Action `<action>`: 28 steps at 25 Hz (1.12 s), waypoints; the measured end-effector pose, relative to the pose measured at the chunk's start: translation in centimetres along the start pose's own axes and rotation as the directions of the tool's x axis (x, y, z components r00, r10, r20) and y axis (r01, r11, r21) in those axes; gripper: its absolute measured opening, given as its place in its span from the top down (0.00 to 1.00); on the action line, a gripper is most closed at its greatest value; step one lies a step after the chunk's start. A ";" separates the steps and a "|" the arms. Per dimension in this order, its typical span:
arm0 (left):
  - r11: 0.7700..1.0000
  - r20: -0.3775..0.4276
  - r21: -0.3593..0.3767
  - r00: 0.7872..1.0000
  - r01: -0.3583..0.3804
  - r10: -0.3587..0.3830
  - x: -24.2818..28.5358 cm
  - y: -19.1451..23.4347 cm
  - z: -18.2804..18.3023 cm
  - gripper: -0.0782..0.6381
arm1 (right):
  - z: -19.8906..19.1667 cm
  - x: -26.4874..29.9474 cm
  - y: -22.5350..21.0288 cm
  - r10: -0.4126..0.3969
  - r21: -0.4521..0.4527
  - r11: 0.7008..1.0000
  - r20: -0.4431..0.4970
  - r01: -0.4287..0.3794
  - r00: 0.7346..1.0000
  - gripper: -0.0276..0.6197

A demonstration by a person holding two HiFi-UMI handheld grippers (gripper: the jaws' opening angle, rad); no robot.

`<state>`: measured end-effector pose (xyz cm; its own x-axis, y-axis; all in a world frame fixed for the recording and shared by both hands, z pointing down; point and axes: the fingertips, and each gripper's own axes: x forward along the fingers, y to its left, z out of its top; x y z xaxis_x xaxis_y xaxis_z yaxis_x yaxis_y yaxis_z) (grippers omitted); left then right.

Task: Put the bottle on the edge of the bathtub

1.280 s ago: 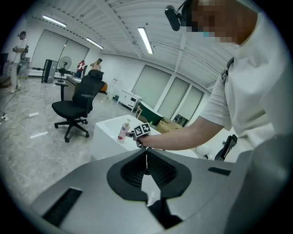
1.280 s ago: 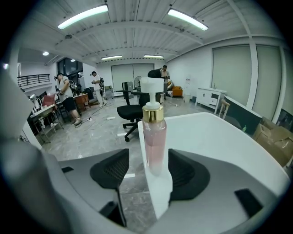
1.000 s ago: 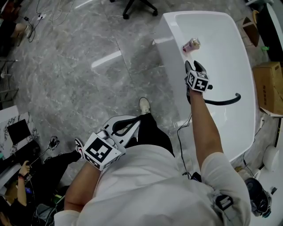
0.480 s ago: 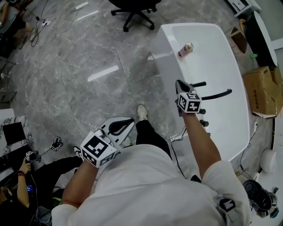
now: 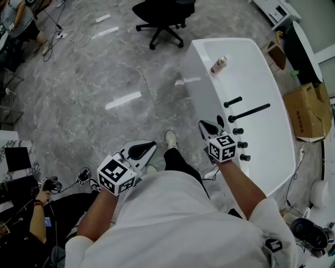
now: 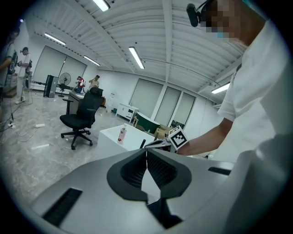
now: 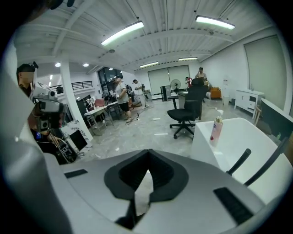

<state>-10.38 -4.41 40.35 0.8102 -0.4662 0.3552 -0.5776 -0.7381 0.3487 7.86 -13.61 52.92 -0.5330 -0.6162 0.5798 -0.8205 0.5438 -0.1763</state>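
The bottle (image 5: pixel 219 64), white with a pink label and a pump top, stands on the near rim of the white bathtub (image 5: pixel 196 68); nothing touches it. It also shows in the right gripper view, where the bottle (image 7: pixel 216 128) rises from the bathtub (image 7: pixel 238 132), and as a small bottle (image 6: pixel 122 134) in the left gripper view. My right gripper (image 5: pixel 209 128) hangs beside the tub's outer wall, well back from the bottle; its jaws have just been closing and meet with nothing between them (image 7: pixel 147 153). My left gripper (image 5: pixel 140 151) is shut and empty over the floor (image 6: pixel 146 151).
Black tap levers (image 5: pixel 249 112) and knobs (image 5: pixel 242 144) stand on the tub's deck. A black office chair (image 5: pixel 162 13) is beyond the tub, a cardboard box (image 5: pixel 309 110) to its right. A person sits at the lower left (image 5: pixel 36 209) among cables.
My right gripper has drawn back from the bottle toward my body and away from the tub rim. The bottle stays on the rim. My left gripper shifted only a little.
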 end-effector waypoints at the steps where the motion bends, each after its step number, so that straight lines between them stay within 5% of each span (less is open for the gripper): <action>1: 1.000 0.001 0.001 1.000 0.002 -0.002 -0.4 -0.2 -0.2 0.86 | -0.1 -0.6 1.2 0.015 -0.003 1.000 0.001 -0.015 1.000 0.94; 15: 1.000 0.000 0.021 1.000 0.002 -0.002 -5.5 -3.0 -3.3 0.86 | 0.3 -6.6 12.6 0.101 -0.084 0.992 0.089 -0.094 0.991 0.94; 28: 1.000 -0.011 0.018 1.000 -0.007 0.007 -6.5 -4.7 -5.8 0.86 | -1.5 -9.7 14.6 0.107 -0.102 0.990 0.107 -0.096 0.988 0.95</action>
<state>-13.53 4.93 41.48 0.8050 -0.4660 0.3672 -0.5812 -0.7438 0.3303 1.32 1.12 45.91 -0.6370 -0.6119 0.4688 -0.7400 0.6558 -0.1496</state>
